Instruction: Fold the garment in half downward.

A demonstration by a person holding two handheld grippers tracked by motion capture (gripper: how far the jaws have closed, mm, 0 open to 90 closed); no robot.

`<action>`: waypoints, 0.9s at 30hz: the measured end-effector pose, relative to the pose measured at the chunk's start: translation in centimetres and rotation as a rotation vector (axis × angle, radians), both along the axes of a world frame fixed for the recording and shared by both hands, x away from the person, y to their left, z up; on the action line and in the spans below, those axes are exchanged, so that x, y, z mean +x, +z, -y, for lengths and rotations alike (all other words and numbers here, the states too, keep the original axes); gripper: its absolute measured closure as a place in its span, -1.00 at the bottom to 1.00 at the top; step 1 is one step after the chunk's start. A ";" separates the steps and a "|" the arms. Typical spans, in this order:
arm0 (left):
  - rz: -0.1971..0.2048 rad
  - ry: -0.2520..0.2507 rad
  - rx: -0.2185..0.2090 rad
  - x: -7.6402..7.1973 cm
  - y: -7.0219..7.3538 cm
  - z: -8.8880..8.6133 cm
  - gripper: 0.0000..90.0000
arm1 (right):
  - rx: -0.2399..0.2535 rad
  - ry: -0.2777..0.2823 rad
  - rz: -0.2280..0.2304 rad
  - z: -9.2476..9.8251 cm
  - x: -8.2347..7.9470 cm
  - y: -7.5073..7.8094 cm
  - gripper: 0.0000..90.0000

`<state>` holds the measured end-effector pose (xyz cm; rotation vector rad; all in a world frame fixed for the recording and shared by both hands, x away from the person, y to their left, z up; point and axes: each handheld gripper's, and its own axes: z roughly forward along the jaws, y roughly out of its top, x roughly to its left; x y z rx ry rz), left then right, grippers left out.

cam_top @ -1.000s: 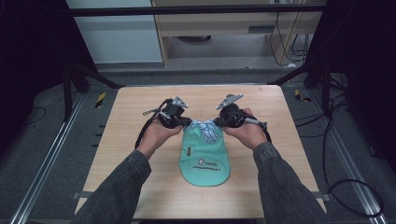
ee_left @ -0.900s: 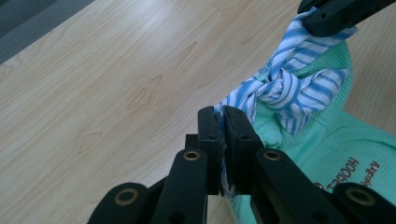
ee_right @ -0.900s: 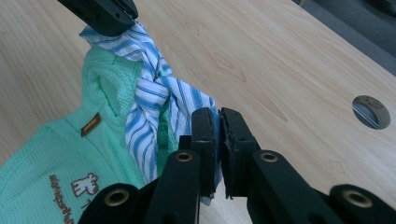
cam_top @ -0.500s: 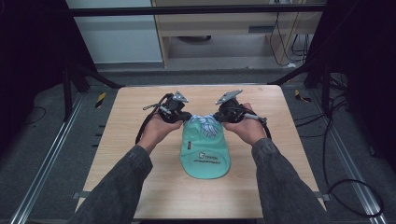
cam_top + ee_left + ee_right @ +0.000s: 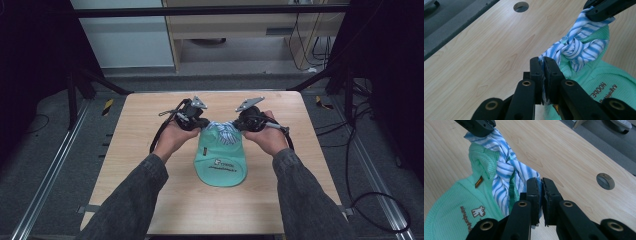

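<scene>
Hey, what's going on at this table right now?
A person is working on a green bib lying on the wooden table, with a handheld gripper in each hand. The left gripper and the right gripper are each clamped shut on one end of the bib's blue-striped ties. The ties are already crossed into a knot between them, at the top of the bib, held slightly off the table.

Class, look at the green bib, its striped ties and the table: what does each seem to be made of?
Green bib: apparently waffle-knit cotton, matte, with a gridded texture. Striped ties: thin woven cloth, blue-and-white, creased at the knot. Table: pale wood or wood-look laminate, smooth, grain lines visible.
</scene>
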<state>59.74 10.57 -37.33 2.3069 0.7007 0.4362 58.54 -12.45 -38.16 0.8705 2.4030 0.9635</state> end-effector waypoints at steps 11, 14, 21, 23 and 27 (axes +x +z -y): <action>0.018 -0.007 0.008 -1.6 -0.6 -0.2 0.91 | -0.003 0.018 0.017 0.0 -1.2 -0.8 0.88; 0.018 -0.009 0.005 -1.7 -0.8 -0.3 0.91 | -0.005 0.024 0.019 -0.1 -1.3 -0.9 0.88; 0.021 -0.012 -0.006 -2.5 -1.0 -0.5 0.91 | -0.001 0.042 0.032 -0.1 -2.3 -1.0 0.87; 0.019 -0.018 -0.007 -2.7 -1.1 -0.6 0.91 | -0.002 0.047 0.032 0.0 -2.5 -1.2 0.87; 0.025 -0.020 -0.007 -3.2 -1.2 -0.6 0.91 | -0.003 0.057 0.035 0.0 -2.9 -1.4 0.87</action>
